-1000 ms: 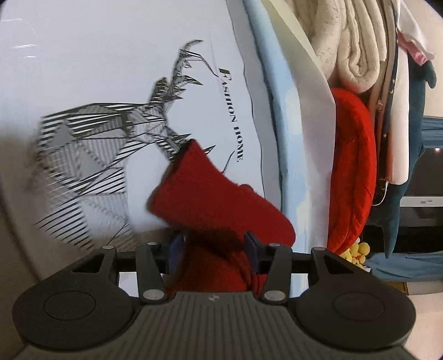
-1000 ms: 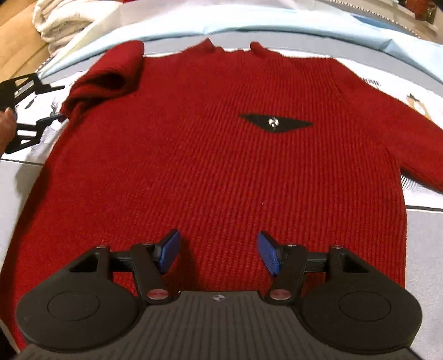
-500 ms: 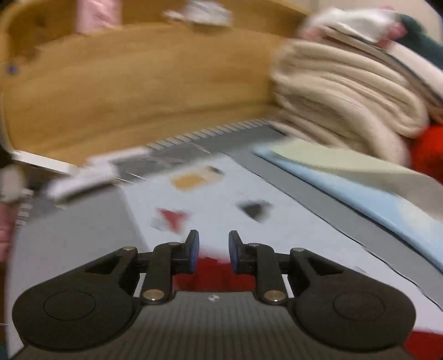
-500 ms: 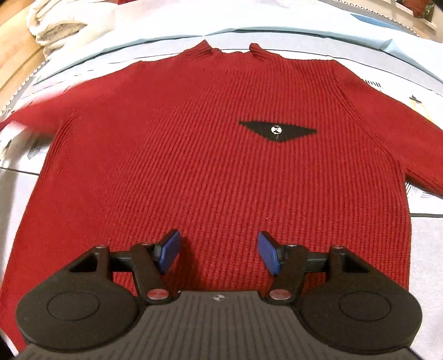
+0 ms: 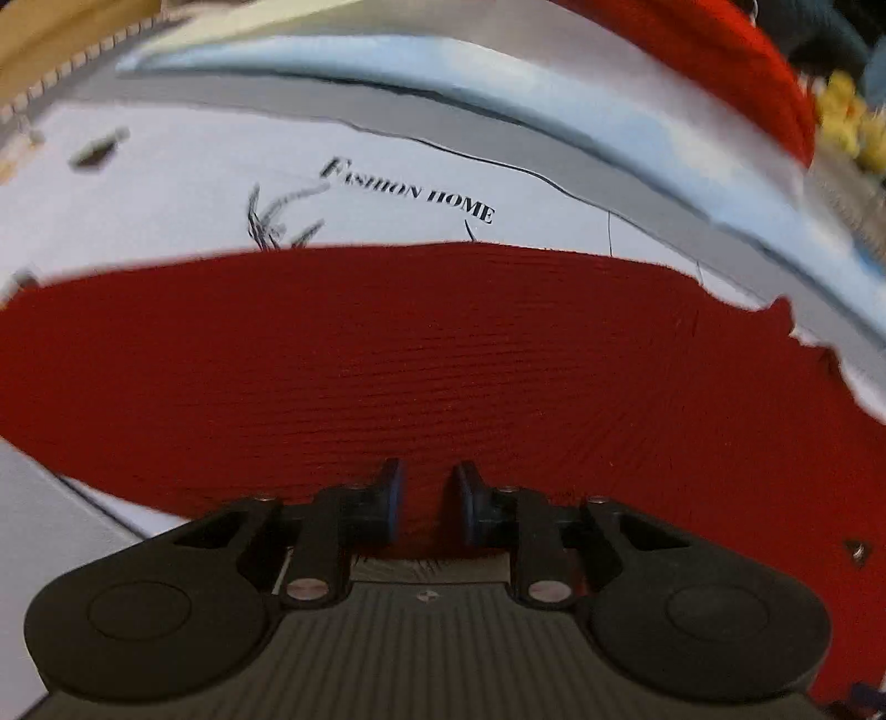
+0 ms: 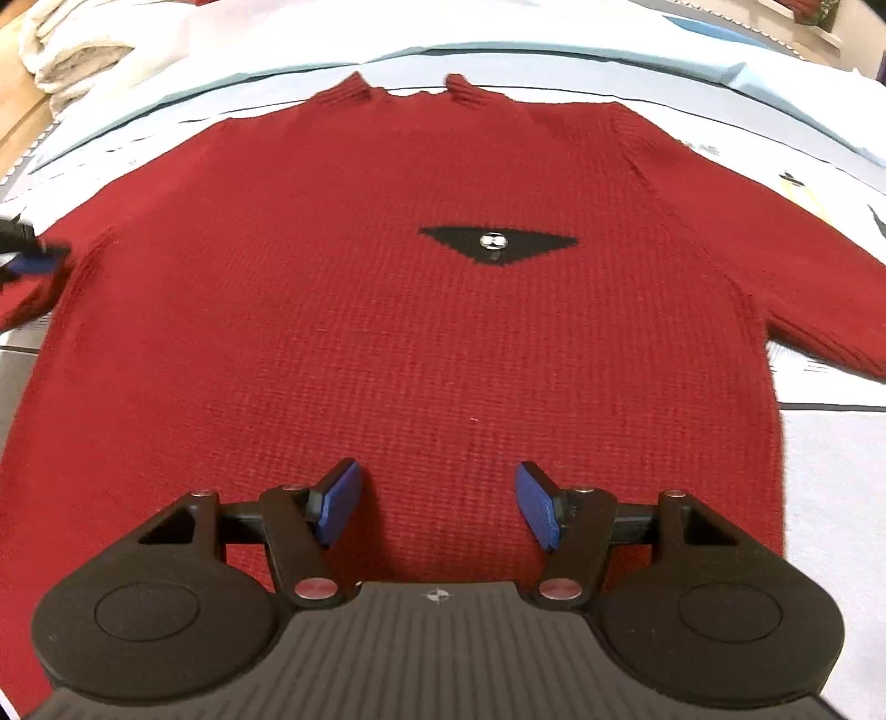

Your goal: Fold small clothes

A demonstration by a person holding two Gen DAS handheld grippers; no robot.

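A red knit sweater (image 6: 387, 332) lies flat and face up on the bed, with a black triangle patch (image 6: 498, 243) on its chest. Both sleeves are spread out to the sides. My left gripper (image 5: 426, 498) is at the edge of the left sleeve (image 5: 443, 360). Its jaws stand narrow with red fabric pinched between the pads. In the right wrist view it shows blurred at the far left (image 6: 30, 260). My right gripper (image 6: 437, 509) hangs open over the lower part of the sweater's body, with nothing between its fingers.
The printed bed cover (image 5: 410, 191) reads "FASHION HOME". A light blue sheet (image 6: 554, 61) runs behind the collar. Folded beige blankets (image 6: 72, 50) sit at the back left. A red cloth (image 5: 720, 55) and a yellow plush (image 5: 847, 116) lie beyond the bed's edge.
The left sleeve was bunched up over the shoulder and now lies stretched out to the left. The left jaws narrowed on it. The right gripper has stayed in place.
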